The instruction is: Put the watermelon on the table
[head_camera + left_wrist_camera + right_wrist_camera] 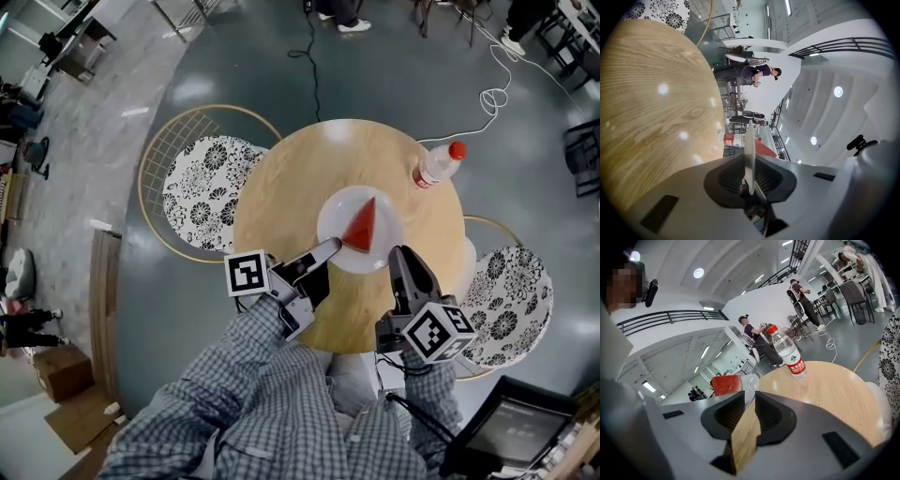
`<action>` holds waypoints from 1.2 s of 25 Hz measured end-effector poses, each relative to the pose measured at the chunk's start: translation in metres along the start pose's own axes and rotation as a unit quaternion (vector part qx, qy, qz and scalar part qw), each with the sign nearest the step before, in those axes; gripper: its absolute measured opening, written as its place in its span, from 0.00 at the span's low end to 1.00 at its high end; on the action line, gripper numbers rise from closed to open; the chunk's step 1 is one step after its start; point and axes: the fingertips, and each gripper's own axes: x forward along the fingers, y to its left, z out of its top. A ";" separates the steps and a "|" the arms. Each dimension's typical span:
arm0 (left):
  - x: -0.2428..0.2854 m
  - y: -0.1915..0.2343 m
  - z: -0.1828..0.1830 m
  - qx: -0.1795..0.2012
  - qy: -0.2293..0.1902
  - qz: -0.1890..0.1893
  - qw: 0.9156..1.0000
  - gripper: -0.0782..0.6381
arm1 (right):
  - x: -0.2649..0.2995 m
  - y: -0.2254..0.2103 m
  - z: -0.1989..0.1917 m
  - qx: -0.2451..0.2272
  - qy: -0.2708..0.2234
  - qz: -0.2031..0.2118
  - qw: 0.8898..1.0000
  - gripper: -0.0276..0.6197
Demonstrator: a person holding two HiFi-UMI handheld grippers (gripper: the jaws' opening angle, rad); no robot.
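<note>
1. In the head view the watermelon slice, a red wedge, lies on a white plate at the middle of the round wooden worktop.
2. The left tongs come in from the lower left and meet the plate's lower-left rim. The slice lies just up and right of their tips, apart from them.
3. In the left gripper view the left tongs are clamped on the plate, which shows edge-on as a thin white line between the pads. The watermelon shows red just right of that line, beyond the tips. The worktop fills the left of the frame.
4. No view makes clear whether the plate rests on the wood or hangs just over it.
5. The right tongs point up the frame at the plate's lower-right rim, and the slice is up and left of them.
6. In the right gripper view the right tongs stand a narrow gap apart, gripping nothing, with wood grain showing through the gap. The plate's rim sits at the far end of the gap. The watermelon is just beyond the jaw on the left of the frame.
7. A clear plastic water bottle with a red cap stands near the worktop's upper-right edge, well apart from the plate. It also appears upright in the right gripper view.
</note>
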 end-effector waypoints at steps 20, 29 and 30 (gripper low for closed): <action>0.067 0.052 0.094 -0.010 0.019 0.014 1.000 0.18 | 0.108 -0.053 0.028 0.008 -0.016 -0.055 0.998 0.16; 0.086 0.083 0.121 -0.014 0.021 0.026 0.999 0.18 | 0.144 -0.078 0.023 -0.032 -0.010 -0.088 0.996 0.16; 0.088 0.087 0.124 -0.015 0.020 0.028 0.999 0.18 | 0.148 -0.081 0.024 -0.036 -0.010 -0.090 0.995 0.16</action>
